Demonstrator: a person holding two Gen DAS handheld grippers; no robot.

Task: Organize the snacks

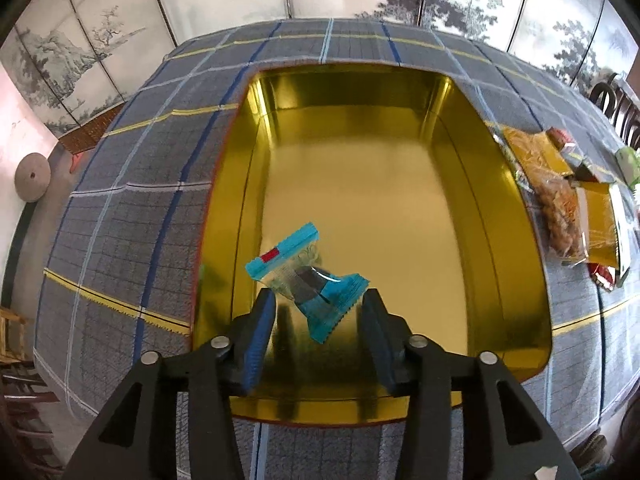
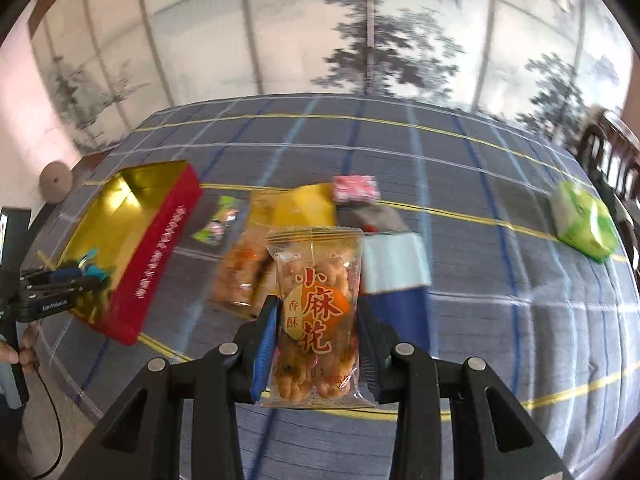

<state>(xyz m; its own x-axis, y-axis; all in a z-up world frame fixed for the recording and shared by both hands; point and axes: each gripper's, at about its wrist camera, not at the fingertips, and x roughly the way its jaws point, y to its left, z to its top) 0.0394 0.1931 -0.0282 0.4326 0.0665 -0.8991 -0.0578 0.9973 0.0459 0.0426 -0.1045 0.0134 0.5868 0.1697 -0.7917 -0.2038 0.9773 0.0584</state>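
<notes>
While the blue packet (image 1: 308, 276) hangs loose between the parted jaws of the left gripper (image 1: 320, 312), neither pad pressing it, it sits over the near end of the gold tin (image 1: 516, 184). Over on the right, the right gripper (image 2: 316, 324) is clamped on a twist-snack bag (image 2: 316, 312), held above the checked cloth (image 2: 500, 280). More snacks (image 2: 256, 248) lie just beside the tin.

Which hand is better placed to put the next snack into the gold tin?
Probably the right. Its fingers clamp a twisted-dough snack packet above the tablecloth, ready to carry over. The left gripper stands open over the tin, the blue packet loose between its fingers.
</notes>
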